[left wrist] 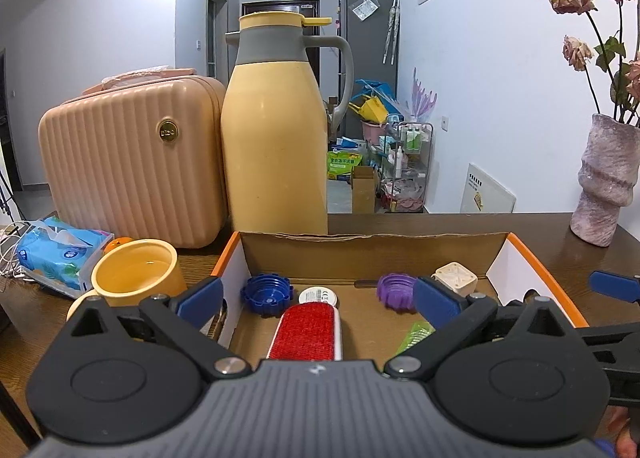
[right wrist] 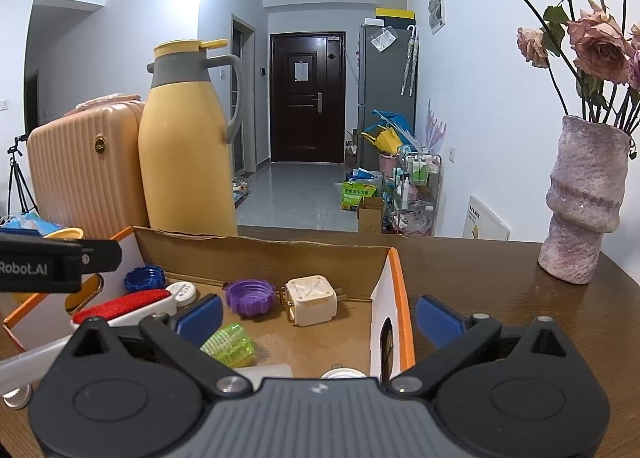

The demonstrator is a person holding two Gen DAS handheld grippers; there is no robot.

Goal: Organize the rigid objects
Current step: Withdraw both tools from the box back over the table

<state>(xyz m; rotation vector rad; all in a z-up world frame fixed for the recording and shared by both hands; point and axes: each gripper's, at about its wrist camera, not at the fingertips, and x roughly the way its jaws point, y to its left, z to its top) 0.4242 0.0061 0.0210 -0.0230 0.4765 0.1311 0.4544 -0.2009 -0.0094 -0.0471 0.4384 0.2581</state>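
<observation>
An open cardboard box (left wrist: 372, 248) (right wrist: 394, 290) with orange-edged flaps sits on the brown table. Inside lie a red lint brush (left wrist: 306, 328) (right wrist: 124, 304), a blue cap (left wrist: 266, 294) (right wrist: 144, 278), a purple cap (left wrist: 396, 292) (right wrist: 250, 296), a cream cube (left wrist: 456, 278) (right wrist: 312, 300), a green clear piece (left wrist: 414, 336) (right wrist: 228, 346) and a white round lid (left wrist: 318, 296) (right wrist: 182, 292). My left gripper (left wrist: 318, 302) is open and empty above the box, over the brush. My right gripper (right wrist: 320, 316) is open and empty, astride the box's right wall.
A yellow thermos jug (left wrist: 276, 130) (right wrist: 186, 142) and a peach case (left wrist: 132, 162) (right wrist: 86, 166) stand behind the box. A yellow mug (left wrist: 136, 272) and a tissue pack (left wrist: 60, 254) are at the left. A vase of dried roses (left wrist: 604, 182) (right wrist: 582, 202) stands at the right.
</observation>
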